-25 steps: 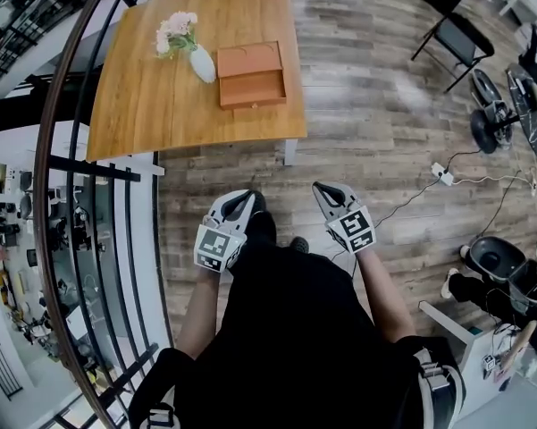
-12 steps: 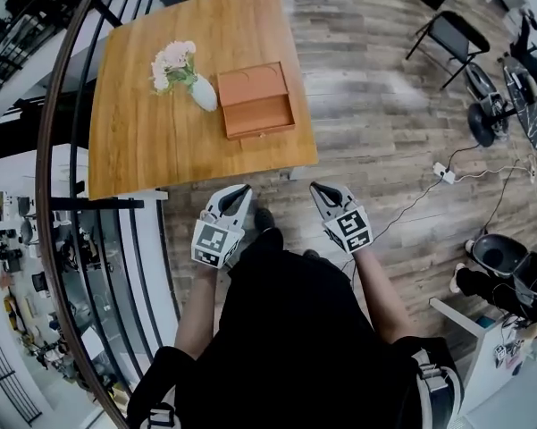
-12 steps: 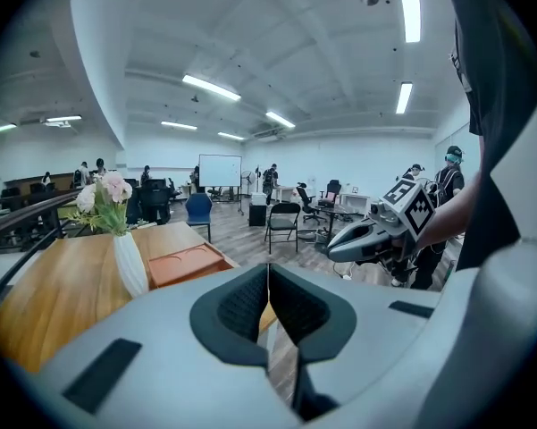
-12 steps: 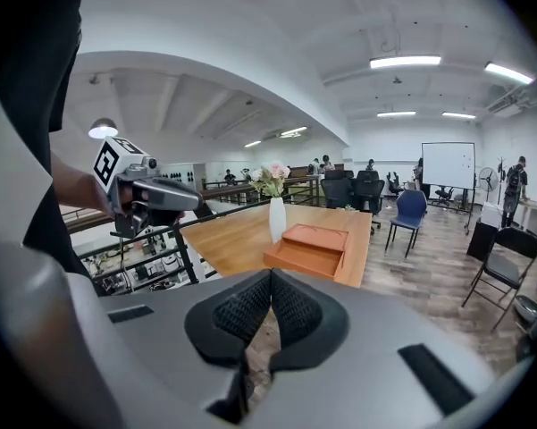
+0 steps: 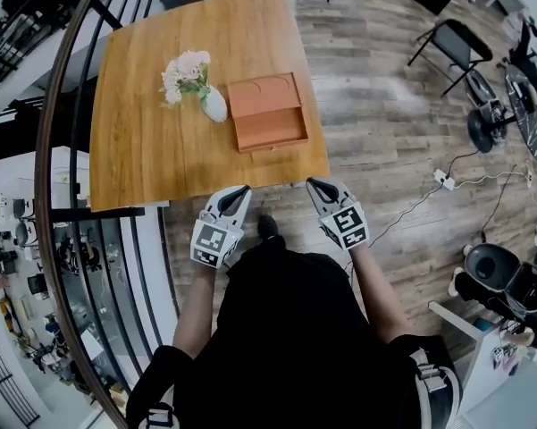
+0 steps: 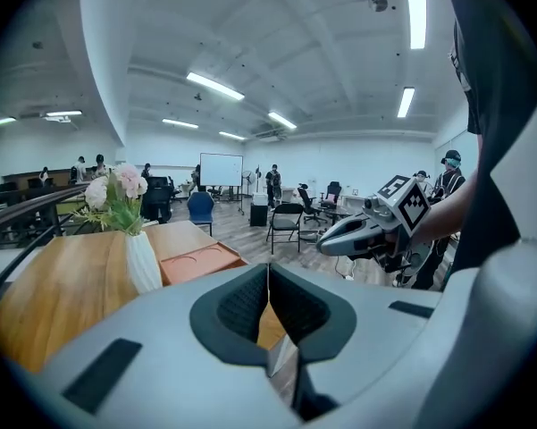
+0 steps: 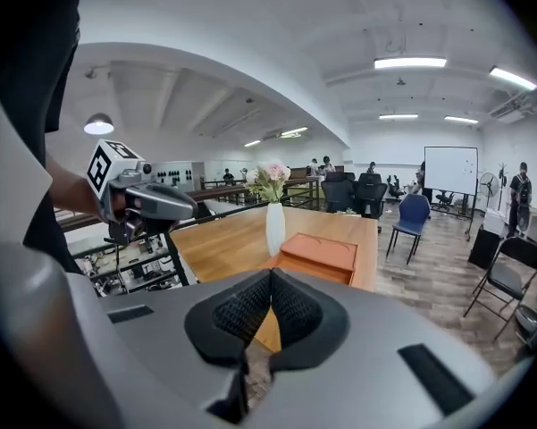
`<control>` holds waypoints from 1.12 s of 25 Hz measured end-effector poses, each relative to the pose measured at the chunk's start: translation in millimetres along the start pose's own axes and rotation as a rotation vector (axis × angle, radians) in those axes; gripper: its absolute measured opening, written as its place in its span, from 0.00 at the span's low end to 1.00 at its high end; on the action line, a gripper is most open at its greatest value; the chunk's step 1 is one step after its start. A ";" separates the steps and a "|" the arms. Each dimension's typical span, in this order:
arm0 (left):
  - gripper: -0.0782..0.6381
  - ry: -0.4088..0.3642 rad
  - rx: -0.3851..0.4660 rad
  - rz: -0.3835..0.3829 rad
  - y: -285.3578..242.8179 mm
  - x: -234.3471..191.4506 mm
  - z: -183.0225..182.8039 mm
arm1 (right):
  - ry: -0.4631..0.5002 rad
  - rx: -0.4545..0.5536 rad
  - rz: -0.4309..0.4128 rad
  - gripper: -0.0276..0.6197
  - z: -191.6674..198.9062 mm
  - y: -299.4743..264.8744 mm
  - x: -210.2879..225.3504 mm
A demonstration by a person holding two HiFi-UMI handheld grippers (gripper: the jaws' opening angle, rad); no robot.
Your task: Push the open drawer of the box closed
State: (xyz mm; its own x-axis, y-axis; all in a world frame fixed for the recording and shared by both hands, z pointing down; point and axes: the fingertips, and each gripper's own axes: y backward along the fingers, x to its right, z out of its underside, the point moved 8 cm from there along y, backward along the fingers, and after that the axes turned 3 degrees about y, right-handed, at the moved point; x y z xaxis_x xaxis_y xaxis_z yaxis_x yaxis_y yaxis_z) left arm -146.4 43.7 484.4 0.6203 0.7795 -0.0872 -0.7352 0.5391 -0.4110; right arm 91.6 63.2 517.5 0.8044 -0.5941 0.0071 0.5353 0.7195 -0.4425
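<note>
An orange box (image 5: 266, 110) lies on the wooden table (image 5: 152, 141), its drawer (image 5: 273, 130) pulled out toward the near edge. The left gripper view shows the box (image 6: 199, 262) beyond the jaws; the right gripper view shows the box (image 7: 318, 254) too. My left gripper (image 5: 237, 192) hangs just off the table's near edge, jaws pressed together and empty. My right gripper (image 5: 314, 185) sits at the near right corner, also shut on nothing. Both are well short of the drawer.
A white vase of pink flowers (image 5: 203, 92) stands just left of the box. A dark curved railing (image 5: 58, 150) runs along the table's left side. Folding chairs (image 5: 451, 38), a fan (image 5: 487, 119) and a power strip with cable (image 5: 442, 177) lie on the wooden floor at right.
The table and box have come nearer and lower in the head view as I step forward. Both grippers now reach the table's near edge, still shut.
</note>
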 end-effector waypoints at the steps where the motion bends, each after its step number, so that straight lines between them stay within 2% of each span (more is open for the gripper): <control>1: 0.14 0.004 -0.001 -0.001 0.9 -3.8 0.4 | 0.003 -0.001 -0.001 0.07 -3.0 -3.7 -0.3; 5: 0.14 0.023 -0.006 -0.003 1.2 -17.5 3.9 | 0.000 -0.017 -0.006 0.07 -6.2 -16.5 -2.0; 20: 0.14 0.005 0.029 0.031 4.3 -54.3 12.6 | -0.015 -0.040 0.036 0.07 -8.9 -50.4 -12.4; 23: 0.14 -0.010 -0.013 0.036 8.6 -60.9 15.4 | -0.026 -0.031 0.046 0.07 -10.1 -57.9 -18.1; 28: 0.14 -0.014 0.020 0.042 9.9 -65.6 19.9 | -0.026 -0.027 0.049 0.07 -11.1 -64.3 -25.0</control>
State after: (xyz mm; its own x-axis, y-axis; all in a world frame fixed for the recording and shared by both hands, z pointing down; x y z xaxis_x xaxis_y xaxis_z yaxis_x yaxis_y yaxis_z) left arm -199.7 4.3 504.1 0.5854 0.8056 -0.0913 -0.7656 0.5122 -0.3893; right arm 34.2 27.7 535.9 0.8363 -0.5482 0.0079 0.4878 0.7375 -0.4670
